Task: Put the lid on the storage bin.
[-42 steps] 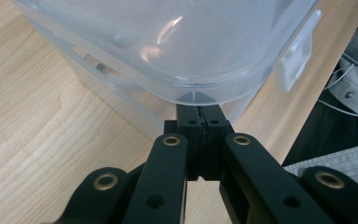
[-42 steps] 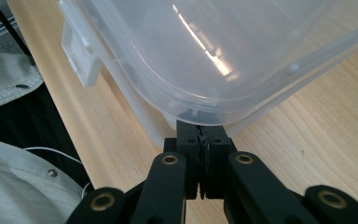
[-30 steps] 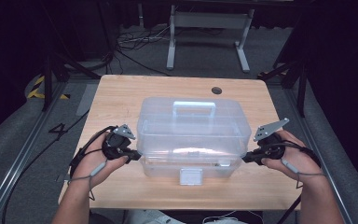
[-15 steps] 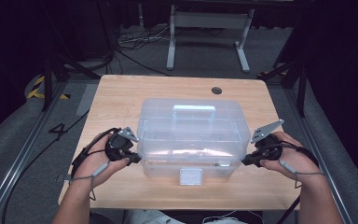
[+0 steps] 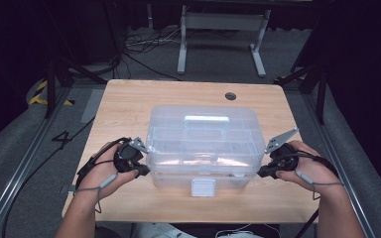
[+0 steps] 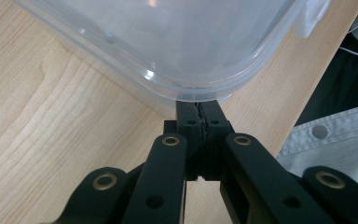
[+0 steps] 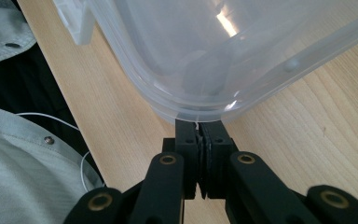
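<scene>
Jaws pinched on clear box (image 5: 203, 144) rim

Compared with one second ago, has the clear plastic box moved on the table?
No. The clear plastic box keeps the same distance from the round hole in the table, and its white latch sits equally near the front edge.

floor: grey carpet (image 5: 25, 148) | table: light wood (image 5: 178, 94) | surroundings: dark | cables (image 5: 139, 44) behind

Clear plastic box (image 5: 203, 144), lid shut, upright, centre of table.
</scene>
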A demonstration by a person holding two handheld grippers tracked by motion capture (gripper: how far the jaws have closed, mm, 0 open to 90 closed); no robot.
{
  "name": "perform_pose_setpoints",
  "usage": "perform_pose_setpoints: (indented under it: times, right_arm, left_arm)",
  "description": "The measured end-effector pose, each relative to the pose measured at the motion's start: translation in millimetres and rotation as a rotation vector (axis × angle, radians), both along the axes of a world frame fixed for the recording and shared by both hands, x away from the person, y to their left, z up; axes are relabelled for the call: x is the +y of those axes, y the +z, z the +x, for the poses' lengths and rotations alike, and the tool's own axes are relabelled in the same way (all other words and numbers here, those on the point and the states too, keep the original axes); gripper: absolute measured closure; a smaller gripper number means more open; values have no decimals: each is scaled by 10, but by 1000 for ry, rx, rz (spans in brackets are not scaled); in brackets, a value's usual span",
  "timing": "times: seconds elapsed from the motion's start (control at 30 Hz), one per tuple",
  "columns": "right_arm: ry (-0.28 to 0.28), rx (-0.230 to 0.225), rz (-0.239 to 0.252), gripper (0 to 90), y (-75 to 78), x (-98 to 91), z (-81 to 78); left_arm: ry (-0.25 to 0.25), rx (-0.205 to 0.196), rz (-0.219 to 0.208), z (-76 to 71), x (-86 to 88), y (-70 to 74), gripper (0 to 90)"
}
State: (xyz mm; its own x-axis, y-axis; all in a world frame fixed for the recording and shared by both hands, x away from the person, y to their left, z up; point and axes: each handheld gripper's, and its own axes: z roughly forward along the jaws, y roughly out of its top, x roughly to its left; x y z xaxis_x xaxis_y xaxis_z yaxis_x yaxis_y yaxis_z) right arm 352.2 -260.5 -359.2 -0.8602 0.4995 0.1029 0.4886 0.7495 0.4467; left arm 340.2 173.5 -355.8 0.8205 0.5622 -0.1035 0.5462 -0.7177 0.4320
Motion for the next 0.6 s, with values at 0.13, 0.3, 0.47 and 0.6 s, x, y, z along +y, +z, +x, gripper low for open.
perform_pose_setpoints:
  times: [0.13, 0.3, 0.47, 0.6]
  right_arm:
    - [3, 3, -7, 869, -4, -6, -2]
    - [4, 9, -17, 866, -6, -13, -7]
    - [12, 15, -36, 858, -24, -27, -3]
    - [8, 19, -30, 856, -26, -30, -6]
  left_arm:
    - [-5, 2, 16, 1, 9, -2, 892]
    - [-4, 3, 37, 3, 17, -9, 891]
    - [-2, 14, 53, 5, 11, -33, 890]
    - [-3, 15, 52, 3, 12, -36, 890]
